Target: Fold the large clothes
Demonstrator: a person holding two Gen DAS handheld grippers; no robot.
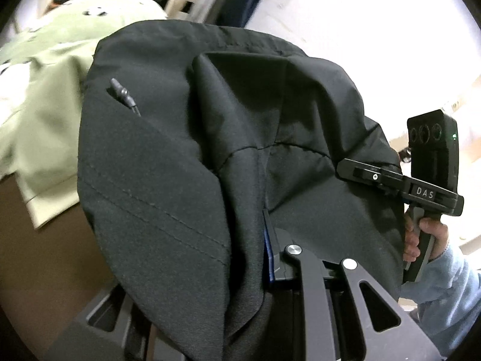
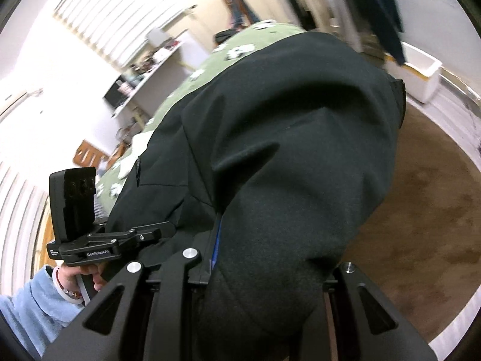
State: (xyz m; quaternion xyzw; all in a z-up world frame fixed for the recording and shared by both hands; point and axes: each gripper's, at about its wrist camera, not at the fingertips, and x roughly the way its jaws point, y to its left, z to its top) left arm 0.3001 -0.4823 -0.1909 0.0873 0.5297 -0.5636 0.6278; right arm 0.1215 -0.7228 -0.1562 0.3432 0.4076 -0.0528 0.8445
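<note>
Two grippers hold one black jacket [image 1: 186, 156] between them, the cloth bunched and draped over both tools, above a brown floor [image 2: 421, 210]. In the left wrist view the left gripper [image 1: 267, 258] is clamped on a thick fold of the jacket: cloth runs down between its fingers, and a blue pad shows at the edge of one finger [image 1: 269, 255]. A dark zipper pull [image 1: 124, 94] sticks out of a pocket slit on the jacket's upper left. To the right in that view, the right gripper [image 1: 360, 171] bites into the jacket's far edge, its handle wrapped by a hand [image 1: 421, 234] in a light blue sleeve [image 1: 445, 282].

The right wrist view shows that gripper's fingers closed on the fabric, a blue pad at the cloth's edge. The left gripper [image 2: 162, 230] appears at lower left, pinching the jacket's side. Behind the jacket lies a green bedspread [image 2: 210, 60] with white flowers, and a white box [image 2: 421, 72] stands on the floor.
</note>
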